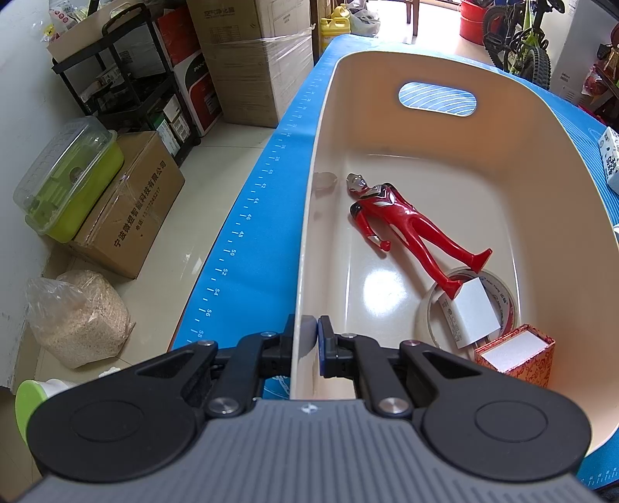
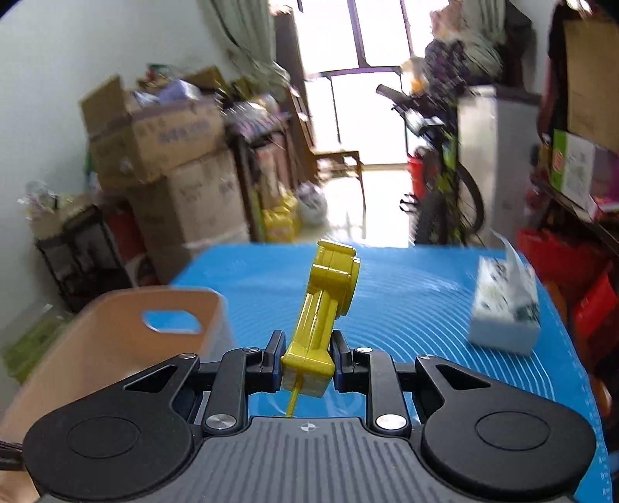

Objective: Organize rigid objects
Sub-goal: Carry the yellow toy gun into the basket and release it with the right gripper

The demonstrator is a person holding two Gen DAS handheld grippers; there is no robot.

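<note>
A beige plastic bin [image 1: 425, 77] sits on the blue mat. My left gripper [image 1: 308, 340] is shut on the bin's near left rim. Inside lie a red toy figure [image 1: 402, 224], a tape roll [image 1: 503, 301], a white card [image 1: 472, 309] and a small red patterned box [image 1: 518, 354]. In the right wrist view my right gripper [image 2: 307, 360] is shut on a yellow plastic toy tool [image 2: 329, 294] and holds it above the mat, to the right of the bin [image 2: 116, 321]. The view is motion-blurred.
A tissue box [image 2: 506, 309] stands on the blue mat [image 2: 406, 294] at the right. Cardboard boxes [image 1: 127, 205], a green container [image 1: 65, 174], a bag of grain [image 1: 77, 317] and a black shelf [image 1: 127, 77] stand on the floor left of the table. A bicycle [image 1: 518, 35] is beyond.
</note>
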